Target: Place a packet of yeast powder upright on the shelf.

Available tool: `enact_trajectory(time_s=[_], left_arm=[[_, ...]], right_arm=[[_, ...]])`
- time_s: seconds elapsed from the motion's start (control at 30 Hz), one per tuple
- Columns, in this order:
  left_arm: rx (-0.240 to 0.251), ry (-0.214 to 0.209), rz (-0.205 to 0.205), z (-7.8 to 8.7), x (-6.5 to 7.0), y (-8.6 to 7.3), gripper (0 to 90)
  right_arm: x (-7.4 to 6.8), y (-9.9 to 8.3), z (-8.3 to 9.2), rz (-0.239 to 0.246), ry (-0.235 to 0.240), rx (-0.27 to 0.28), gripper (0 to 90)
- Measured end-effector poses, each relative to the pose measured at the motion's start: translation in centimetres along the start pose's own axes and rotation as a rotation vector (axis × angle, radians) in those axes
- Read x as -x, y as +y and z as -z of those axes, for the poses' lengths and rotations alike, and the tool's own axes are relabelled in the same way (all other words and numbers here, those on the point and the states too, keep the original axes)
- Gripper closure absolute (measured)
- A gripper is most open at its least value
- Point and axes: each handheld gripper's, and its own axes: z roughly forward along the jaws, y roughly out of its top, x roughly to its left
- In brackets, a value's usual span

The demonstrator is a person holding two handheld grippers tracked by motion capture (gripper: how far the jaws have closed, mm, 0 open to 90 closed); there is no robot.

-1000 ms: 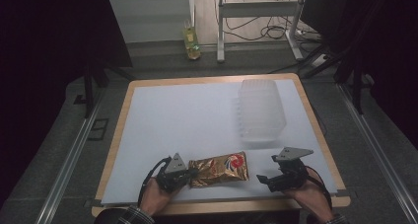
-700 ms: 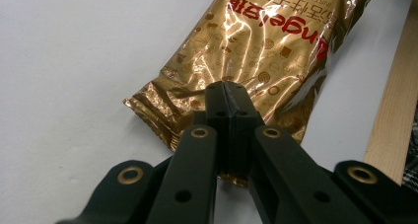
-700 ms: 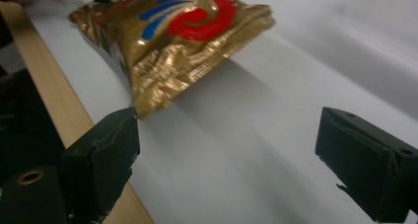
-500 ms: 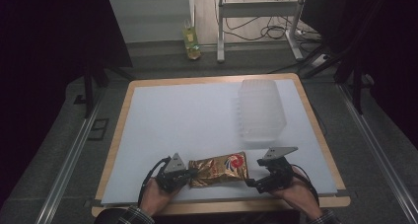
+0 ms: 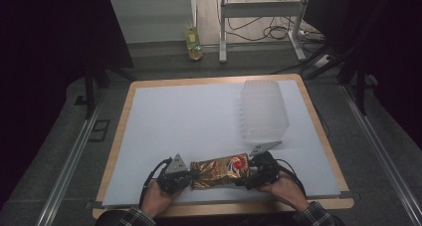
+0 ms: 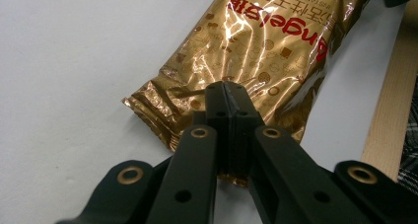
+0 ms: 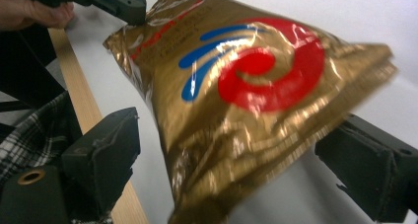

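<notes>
Your left gripper [image 5: 185, 175] is clenched on the crimped end seal of the gold foil packet [image 5: 219, 169], unmoved since the earlier frame. The packet, crinkled and glossy with a red swirl, lies near the table's [image 5: 199, 116] front edge. Your right gripper [image 5: 253, 172] has moved in from the right; its jaws stand released, straddling the packet's other end.
</notes>
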Motion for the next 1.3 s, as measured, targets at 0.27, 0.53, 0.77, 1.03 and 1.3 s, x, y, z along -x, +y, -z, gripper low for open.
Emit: enact_trajectory(time_s=[0.27,0.53,0.77,1.03,1.3], left_arm=[[-0.005,0.003,-0.008,0.1,0.0,0.0,89.7],[-0.006,0.014,-0.004,0.1,0.1,-0.1,89.6],[-0.012,0.026,-0.016,0.2,0.3,-0.1,89.5],[0.023,0.048,-0.025,1.1,0.2,0.0,83.3],[0.051,0.061,-0.011,2.1,-0.2,-0.1,67.4]], right_arm=[[-0.1,1.8,-0.8,-0.034,0.058,0.007,19.4],[-0.5,3.6,-0.2,-0.078,0.055,0.013,39.6],[-0.8,4.4,0.0,-0.117,0.083,0.011,57.0],[-1.6,5.3,0.9,-0.072,0.097,0.051,73.0],[-1.7,6.4,2.3,0.015,0.108,0.063,76.9]])
